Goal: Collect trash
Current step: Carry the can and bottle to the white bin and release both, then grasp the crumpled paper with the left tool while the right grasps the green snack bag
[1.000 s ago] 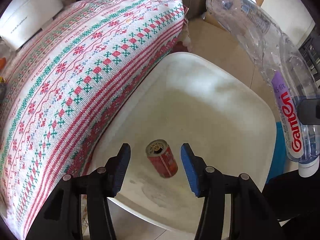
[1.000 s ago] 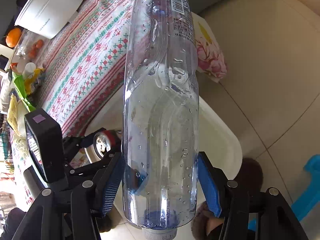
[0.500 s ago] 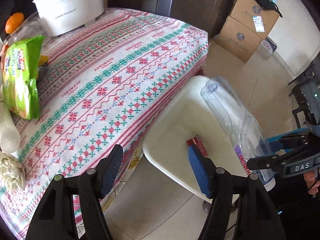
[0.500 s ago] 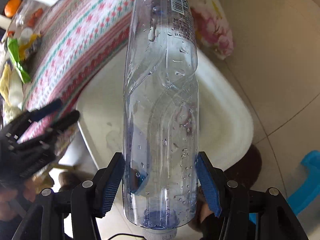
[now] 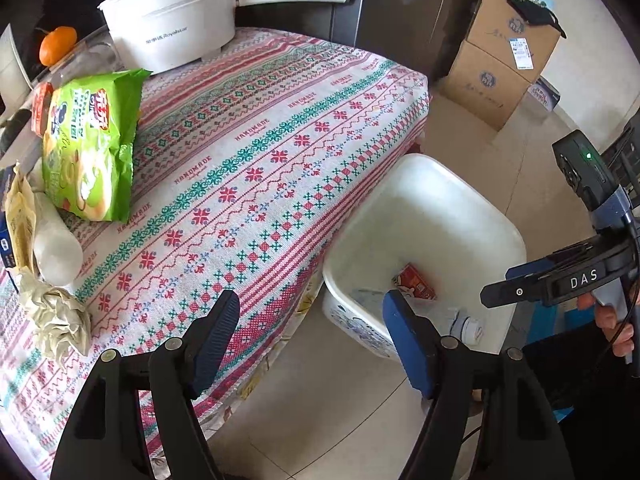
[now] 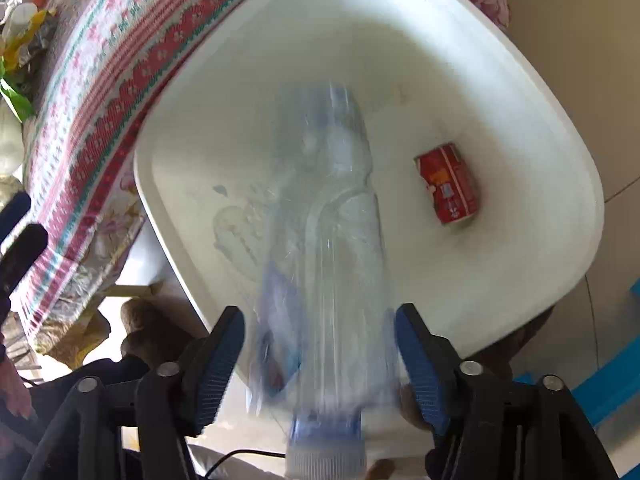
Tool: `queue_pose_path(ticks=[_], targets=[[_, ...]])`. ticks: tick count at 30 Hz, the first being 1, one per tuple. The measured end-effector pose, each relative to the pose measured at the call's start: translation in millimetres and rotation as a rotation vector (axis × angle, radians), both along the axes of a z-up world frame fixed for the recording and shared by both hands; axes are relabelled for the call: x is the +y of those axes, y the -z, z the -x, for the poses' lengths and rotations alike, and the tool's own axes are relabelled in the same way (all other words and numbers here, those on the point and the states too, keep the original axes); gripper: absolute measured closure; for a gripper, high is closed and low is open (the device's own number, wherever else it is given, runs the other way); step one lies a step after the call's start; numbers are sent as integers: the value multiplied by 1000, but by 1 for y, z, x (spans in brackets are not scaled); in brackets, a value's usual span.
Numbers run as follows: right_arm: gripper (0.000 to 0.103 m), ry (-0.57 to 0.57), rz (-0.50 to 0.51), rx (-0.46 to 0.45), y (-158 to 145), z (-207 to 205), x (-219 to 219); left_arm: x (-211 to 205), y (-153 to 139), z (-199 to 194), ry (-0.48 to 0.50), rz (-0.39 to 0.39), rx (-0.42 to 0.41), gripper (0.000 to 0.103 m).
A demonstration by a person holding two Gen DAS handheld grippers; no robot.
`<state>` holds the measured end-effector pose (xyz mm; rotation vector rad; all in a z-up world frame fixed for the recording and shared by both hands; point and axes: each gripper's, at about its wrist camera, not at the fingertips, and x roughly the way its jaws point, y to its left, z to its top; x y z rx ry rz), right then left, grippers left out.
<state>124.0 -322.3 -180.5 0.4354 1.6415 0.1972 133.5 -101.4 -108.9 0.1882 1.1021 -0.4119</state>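
Bottle (image 6: pixel 328 264) motion-blurred (label unreadable), cap maybe cut off btm.

On the white electric pot (image 5: pixel 172 20) at the back of my surface I read "Royalstar" in grey, after some characters I cannot make out. The cross-stitch tablecloth (image 5: pixel 256 168) carries the word "HANDMADE", repeated along its stripes. "DAS" stands in white letters on the black body of my right gripper (image 5: pixel 576 280), seen from my left wrist. The green snack bag (image 5: pixel 88 144) has red and white lettering, and the red can (image 6: pixel 448 182) has white print, both too small to read.
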Motion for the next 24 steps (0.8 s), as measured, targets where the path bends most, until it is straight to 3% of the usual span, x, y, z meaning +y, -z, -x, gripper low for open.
queue_pose_path(ticks=[8,14,24], targets=[[24,0,43,-84,-27,-5,2,16,-14,6,-28,4,-45,19],[24,-34,102,-196,-56,-11,16,41,-28,8,-79,25,-64,18],[21,-50,158,-389,-102,-28,51,128,-40,-13,-303,48,-60,17]])
